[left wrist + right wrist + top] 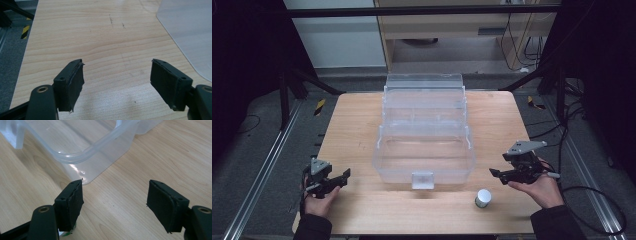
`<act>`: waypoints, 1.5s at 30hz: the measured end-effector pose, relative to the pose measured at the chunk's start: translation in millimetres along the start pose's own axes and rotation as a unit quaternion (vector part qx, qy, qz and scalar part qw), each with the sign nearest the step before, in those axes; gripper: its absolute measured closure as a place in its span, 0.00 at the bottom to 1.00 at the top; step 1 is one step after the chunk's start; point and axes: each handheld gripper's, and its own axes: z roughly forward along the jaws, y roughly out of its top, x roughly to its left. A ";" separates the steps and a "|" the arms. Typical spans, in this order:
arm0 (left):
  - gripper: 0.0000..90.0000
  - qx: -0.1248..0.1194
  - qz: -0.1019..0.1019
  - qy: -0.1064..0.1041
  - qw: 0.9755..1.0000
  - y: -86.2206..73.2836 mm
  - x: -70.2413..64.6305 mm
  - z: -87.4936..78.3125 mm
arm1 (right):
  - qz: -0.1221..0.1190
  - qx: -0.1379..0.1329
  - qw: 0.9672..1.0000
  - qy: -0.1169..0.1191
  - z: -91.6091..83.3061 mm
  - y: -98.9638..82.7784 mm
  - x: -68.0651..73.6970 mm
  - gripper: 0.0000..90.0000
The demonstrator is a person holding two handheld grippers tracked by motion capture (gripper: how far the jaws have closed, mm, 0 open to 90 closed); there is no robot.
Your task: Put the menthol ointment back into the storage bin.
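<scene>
**Both tools empty beside the clear box**

While the left tool [346, 174] sat over the bench [357, 130] near its front left corner, its jaws stood wide apart with nothing between them. Right tool [493, 172] hovered by the box's [424, 145] front right corner, jaws apart and empty. White-capped jar [483, 198] stood upright near the front edge, just beside the right hand [542, 187].

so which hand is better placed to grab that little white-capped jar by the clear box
Right. The right gripper hovers just beside the small white-capped jar, jaws open and empty, near the clear plastic box. The left gripper, also open, sits across the wooden table, with the box's front between.
</scene>
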 end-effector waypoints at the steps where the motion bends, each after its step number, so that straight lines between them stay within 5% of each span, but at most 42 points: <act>1: 0.29 0.000 0.000 0.000 1.000 0.0 0.0 0.0 | -0.003 0.001 1.000 0.002 -0.2 1.0 0.5 0.32; 19: 0.30 0.002 0.005 -0.001 1.000 0.2 -1.0 0.9 | -0.069 0.090 0.992 0.050 3.0 22.2 17.4 0.31; 45: 0.29 0.008 0.009 -0.003 1.000 -0.1 -2.6 2.2 | -0.144 0.176 0.969 0.101 14.9 29.0 40.8 0.30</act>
